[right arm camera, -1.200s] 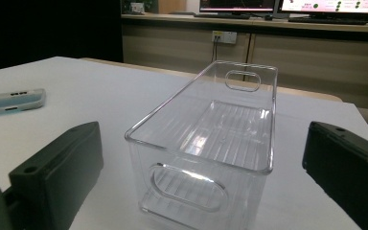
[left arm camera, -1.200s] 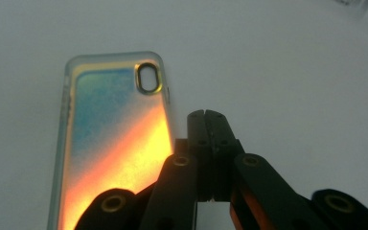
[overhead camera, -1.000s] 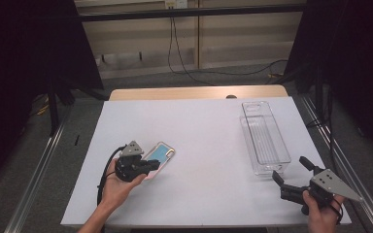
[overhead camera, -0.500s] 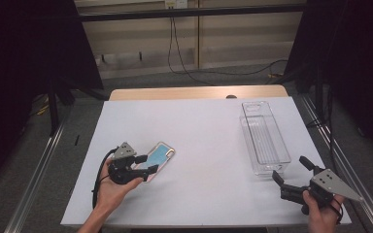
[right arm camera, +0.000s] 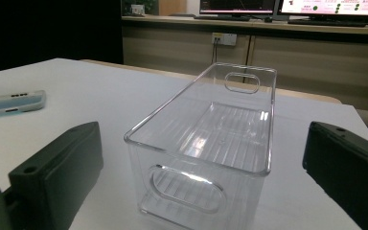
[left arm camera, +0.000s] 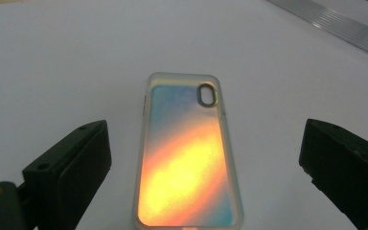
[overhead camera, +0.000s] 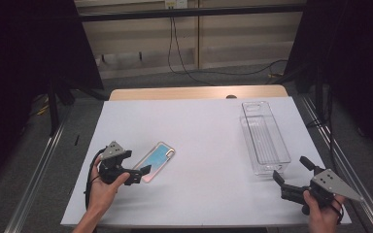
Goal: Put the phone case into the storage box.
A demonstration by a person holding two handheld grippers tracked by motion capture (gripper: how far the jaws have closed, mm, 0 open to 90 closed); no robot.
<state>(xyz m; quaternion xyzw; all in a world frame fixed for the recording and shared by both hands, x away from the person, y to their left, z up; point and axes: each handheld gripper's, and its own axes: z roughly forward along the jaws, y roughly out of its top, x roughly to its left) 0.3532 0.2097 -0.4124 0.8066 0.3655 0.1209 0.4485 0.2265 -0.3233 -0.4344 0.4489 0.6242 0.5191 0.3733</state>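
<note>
Left gripper view: the phone case (left arm camera: 188, 153) is seen flat between the just-opened jaws of the left gripper (left arm camera: 196, 177), released, apparently set down there.

Iridescent phone case (left arm camera: 188, 158) flat on white table (left arm camera: 67, 72), between the left claw's (left arm camera: 206, 167) just-opened jaws, untouched

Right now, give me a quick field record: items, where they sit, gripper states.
surface: white table top
phone case: lies flat on the table, iridescent back up, camera cutout at the far end
left gripper: jaws have just been opening; now spread wide either side of the phone case, pads off it
clear bin: empty, upright, on the table's right side
right gripper: open, near the bin's near end, not touching it
</note>
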